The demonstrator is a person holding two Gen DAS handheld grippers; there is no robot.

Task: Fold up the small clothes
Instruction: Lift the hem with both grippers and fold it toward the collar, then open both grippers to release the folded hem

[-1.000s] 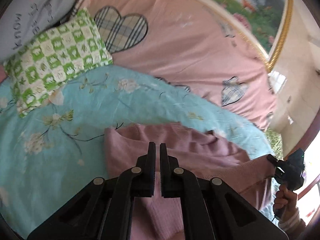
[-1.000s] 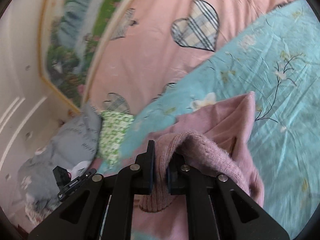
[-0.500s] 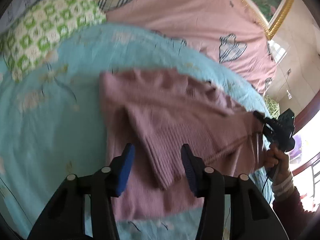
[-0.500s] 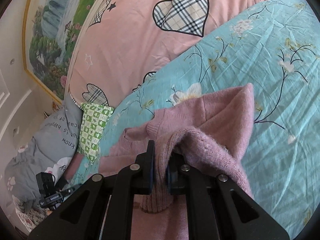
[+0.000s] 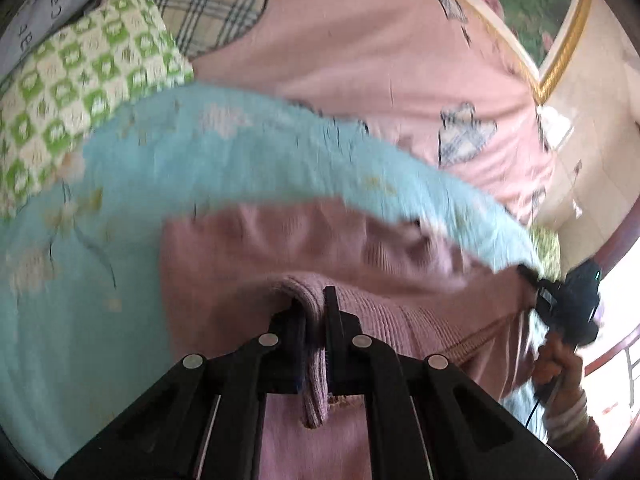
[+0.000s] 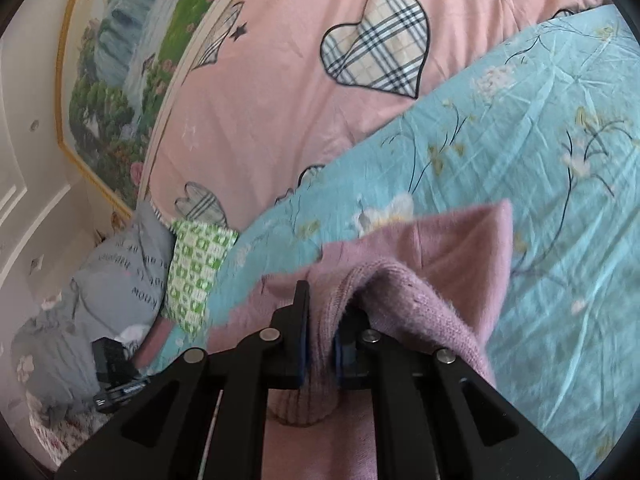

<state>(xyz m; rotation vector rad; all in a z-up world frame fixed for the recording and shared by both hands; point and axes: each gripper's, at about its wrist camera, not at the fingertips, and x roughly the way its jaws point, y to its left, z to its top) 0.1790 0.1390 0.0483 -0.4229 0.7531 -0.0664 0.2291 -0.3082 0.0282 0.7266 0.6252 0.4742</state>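
The left gripper had just closed on the pink sweater, and the right gripper pinched its other edge, likely to fold it.

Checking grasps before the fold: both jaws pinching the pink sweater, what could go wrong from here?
1. The left gripper, just closed, holds only a narrow ribbed fold of the pink knit sweater; it may slip out.
2. The right gripper grips bunched knit, so the fold could land uneven.
3. Dragging could wrinkle the blue floral sheet.

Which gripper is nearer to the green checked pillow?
Left. The left gripper grips the pink sweater closer to the green checked pillow; the right gripper holds the far end.
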